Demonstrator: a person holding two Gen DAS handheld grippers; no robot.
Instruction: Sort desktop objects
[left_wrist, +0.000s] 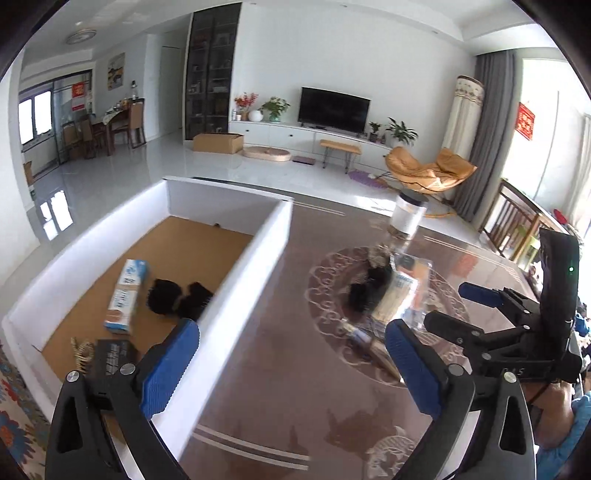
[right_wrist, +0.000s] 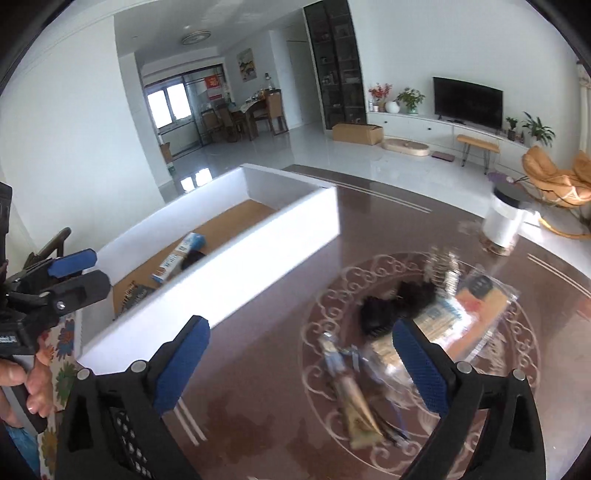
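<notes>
Both grippers released, nothing between the fingers: left gripper (left_wrist: 291, 362) over the white box's (left_wrist: 236, 288) near wall, right gripper (right_wrist: 301, 363) over the table (right_wrist: 258, 387). Box at table's left edge holds a blue-white carton (left_wrist: 127, 295) and black fuzzy items (left_wrist: 177, 299); blurred pile of packets (right_wrist: 424, 332) at table centre; jar (right_wrist: 504, 221) near far edge.

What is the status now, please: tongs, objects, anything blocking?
Left tongs and right tongs open, empty. White box holds a carton; blurred pile waits on table. Nothing blocking.
</notes>
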